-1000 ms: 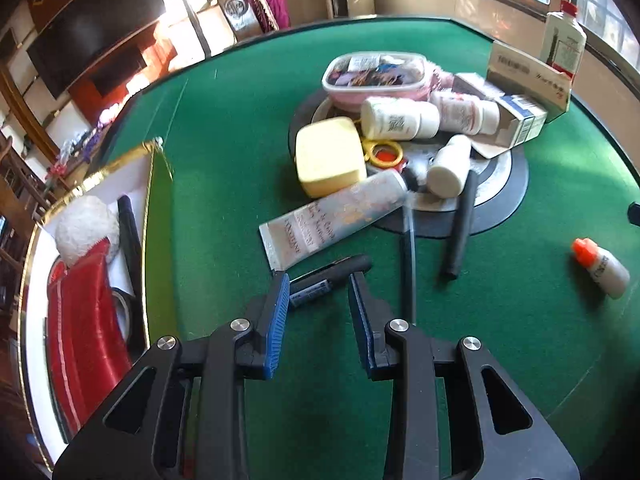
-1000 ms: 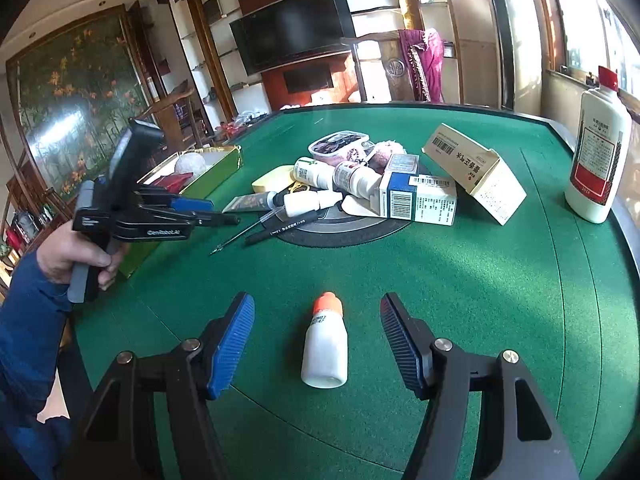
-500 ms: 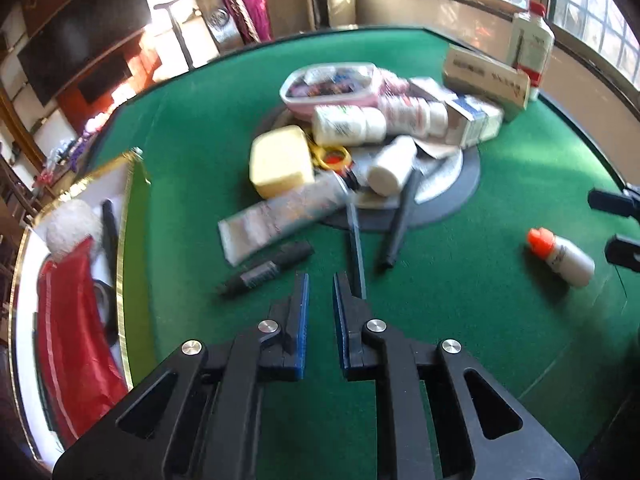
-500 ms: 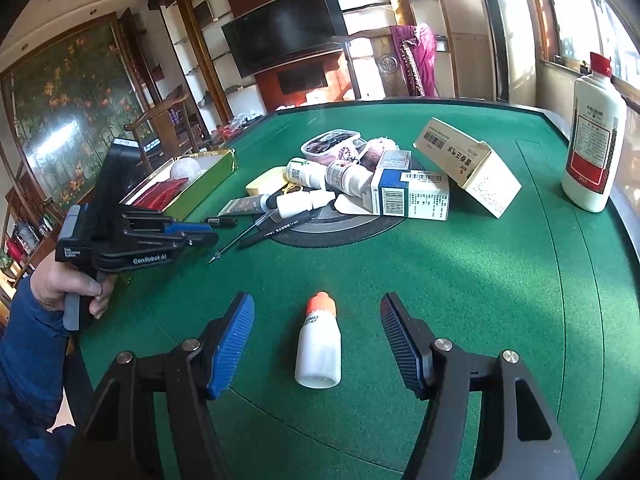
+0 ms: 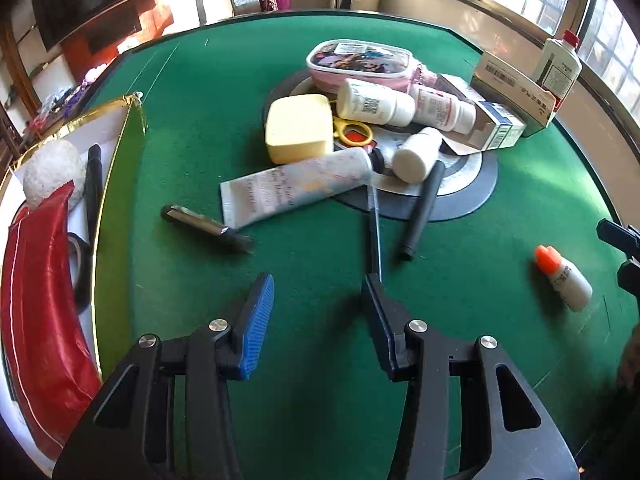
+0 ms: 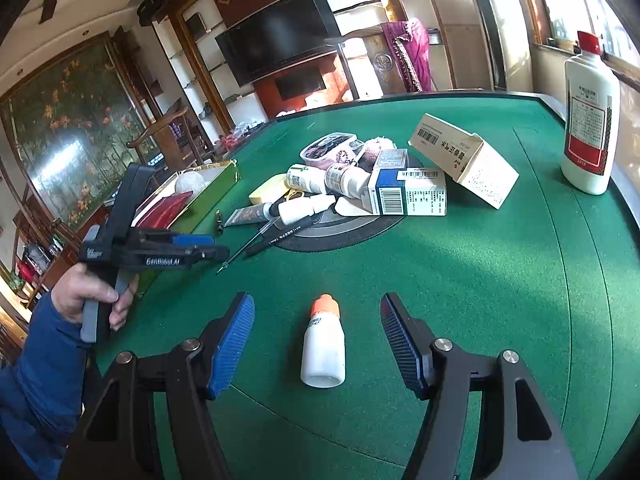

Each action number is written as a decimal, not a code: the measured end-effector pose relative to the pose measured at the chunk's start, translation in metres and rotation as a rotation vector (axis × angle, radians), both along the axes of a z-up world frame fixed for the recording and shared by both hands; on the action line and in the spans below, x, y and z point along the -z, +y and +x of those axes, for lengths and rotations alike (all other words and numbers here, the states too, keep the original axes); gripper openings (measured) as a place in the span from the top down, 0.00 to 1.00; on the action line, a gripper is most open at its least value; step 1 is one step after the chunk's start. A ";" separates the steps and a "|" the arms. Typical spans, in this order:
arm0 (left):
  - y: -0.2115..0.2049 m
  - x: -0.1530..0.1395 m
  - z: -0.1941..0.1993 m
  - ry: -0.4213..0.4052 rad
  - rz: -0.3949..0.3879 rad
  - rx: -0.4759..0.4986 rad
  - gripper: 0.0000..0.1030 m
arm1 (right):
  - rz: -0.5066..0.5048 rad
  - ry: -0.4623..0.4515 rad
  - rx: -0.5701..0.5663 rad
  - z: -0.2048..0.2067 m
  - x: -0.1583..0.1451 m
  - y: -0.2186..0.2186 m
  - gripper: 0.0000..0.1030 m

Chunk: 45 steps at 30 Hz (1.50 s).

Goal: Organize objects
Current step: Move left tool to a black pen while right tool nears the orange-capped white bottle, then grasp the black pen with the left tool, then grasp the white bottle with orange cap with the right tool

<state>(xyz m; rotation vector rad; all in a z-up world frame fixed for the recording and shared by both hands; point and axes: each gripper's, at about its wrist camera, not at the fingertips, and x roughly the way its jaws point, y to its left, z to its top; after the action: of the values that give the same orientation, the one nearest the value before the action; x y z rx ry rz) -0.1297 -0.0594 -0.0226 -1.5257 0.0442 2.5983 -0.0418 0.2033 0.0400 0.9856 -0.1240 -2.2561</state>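
Left gripper [image 5: 316, 312] jaws have just been opening and are now held apart over bare green felt, with nothing between them; half a second ago they were nearly together, and 1 second ago the black marker [image 5: 206, 226] lay between the blue pads. That marker is now seen lying loose on the table [image 5: 200, 92], just left of the flattened cream tube [image 5: 296, 188] and between the tube and the gold-edged box [image 5: 120, 184], so the grasp is judged to have slipped or been abandoned, and the marker has been knocked to a new angle. Nothing has been added to the box, which already holds a red pouch [image 5: 40, 300], a white ball [image 5: 54, 172] and a dark pen. A fresh approach to the marker seems to be needed before it can be moved into the box. Right of the tube, 2 more pens are left on the felt beside the pile on the round mat [image 5: 472, 192]. Right gripper [image 6: 318, 344] jaws are held wide apart on either side of the small orange-capped bottle [image 6: 323, 352], which lies flat and untouched between them, far right of the tube.
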 end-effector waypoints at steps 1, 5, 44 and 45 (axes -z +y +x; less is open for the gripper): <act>0.001 -0.001 0.000 0.002 -0.010 -0.013 0.56 | 0.000 -0.003 -0.001 0.000 0.000 0.000 0.36; -0.015 -0.017 0.000 0.029 0.047 -0.135 0.57 | -0.003 0.004 -0.010 0.003 -0.001 -0.002 0.36; 0.003 0.001 -0.014 0.127 -0.100 -0.159 0.87 | 0.154 -0.038 -0.012 0.006 0.020 -0.029 0.36; 0.000 0.002 -0.015 0.127 -0.098 -0.159 0.87 | 0.170 -0.033 -0.014 0.007 0.023 -0.032 0.36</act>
<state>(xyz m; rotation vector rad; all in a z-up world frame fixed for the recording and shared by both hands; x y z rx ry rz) -0.1448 -0.0592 -0.0244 -1.4469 0.0667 2.8559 -0.0353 0.1709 0.0173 1.1090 0.0619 -2.2669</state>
